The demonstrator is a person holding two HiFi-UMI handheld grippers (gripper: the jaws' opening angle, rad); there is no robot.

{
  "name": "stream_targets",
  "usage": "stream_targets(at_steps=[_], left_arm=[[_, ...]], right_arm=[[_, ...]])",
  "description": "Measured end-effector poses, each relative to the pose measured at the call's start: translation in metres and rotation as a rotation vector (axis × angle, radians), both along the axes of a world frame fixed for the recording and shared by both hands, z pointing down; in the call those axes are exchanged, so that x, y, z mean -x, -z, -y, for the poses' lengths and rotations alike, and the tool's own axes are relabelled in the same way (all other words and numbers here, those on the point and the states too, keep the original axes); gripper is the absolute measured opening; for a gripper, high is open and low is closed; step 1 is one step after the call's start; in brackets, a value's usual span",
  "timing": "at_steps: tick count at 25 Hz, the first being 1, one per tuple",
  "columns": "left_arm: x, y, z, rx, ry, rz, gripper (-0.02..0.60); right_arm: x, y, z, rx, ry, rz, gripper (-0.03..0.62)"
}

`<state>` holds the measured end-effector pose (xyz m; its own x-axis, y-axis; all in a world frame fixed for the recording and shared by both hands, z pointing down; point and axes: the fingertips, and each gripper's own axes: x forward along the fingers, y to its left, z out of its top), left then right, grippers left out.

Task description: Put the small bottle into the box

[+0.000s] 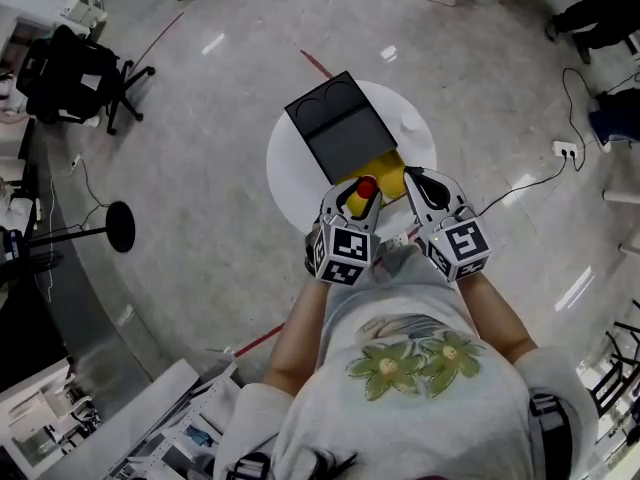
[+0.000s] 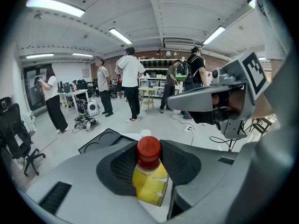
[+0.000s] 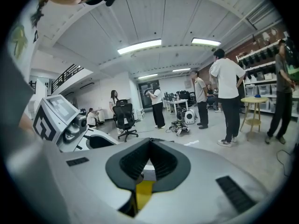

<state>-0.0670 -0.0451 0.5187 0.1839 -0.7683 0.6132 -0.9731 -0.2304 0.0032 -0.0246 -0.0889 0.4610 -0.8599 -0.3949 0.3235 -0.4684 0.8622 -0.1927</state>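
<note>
The left gripper (image 1: pixel 358 200) clamps the red-capped small bottle (image 2: pixel 149 171) at the box's near edge. Beside it, the right gripper (image 3: pixel 149 146) is pressed together, empty. Beyond, the yellow box (image 1: pixel 386 172) sits black-lidded and open on the round white worktop (image 1: pixel 288 173).

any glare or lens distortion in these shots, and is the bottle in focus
Head view: bright glare streaks on the glossy floor. Left gripper view: strong fisheye bending, dark corners, small bottle sharp. Right gripper view: same fisheye bending, ceiling lights blown out.
</note>
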Motion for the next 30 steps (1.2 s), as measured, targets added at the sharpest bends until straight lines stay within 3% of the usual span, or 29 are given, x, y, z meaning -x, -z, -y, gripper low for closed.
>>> stream_targets(at_steps=[12,30], left_arm=[[0.001,-0.022,0.003,0.062,-0.157,0.009,0.153],[-0.007,-0.060,0.002,0.141,-0.328,0.016,0.153]], right_arm=[[0.009,-0.010,0.008,0.014,-0.096,-0.018,0.006],[0.019,-0.024,0.015,0.052,-0.192,-0.039,0.006]])
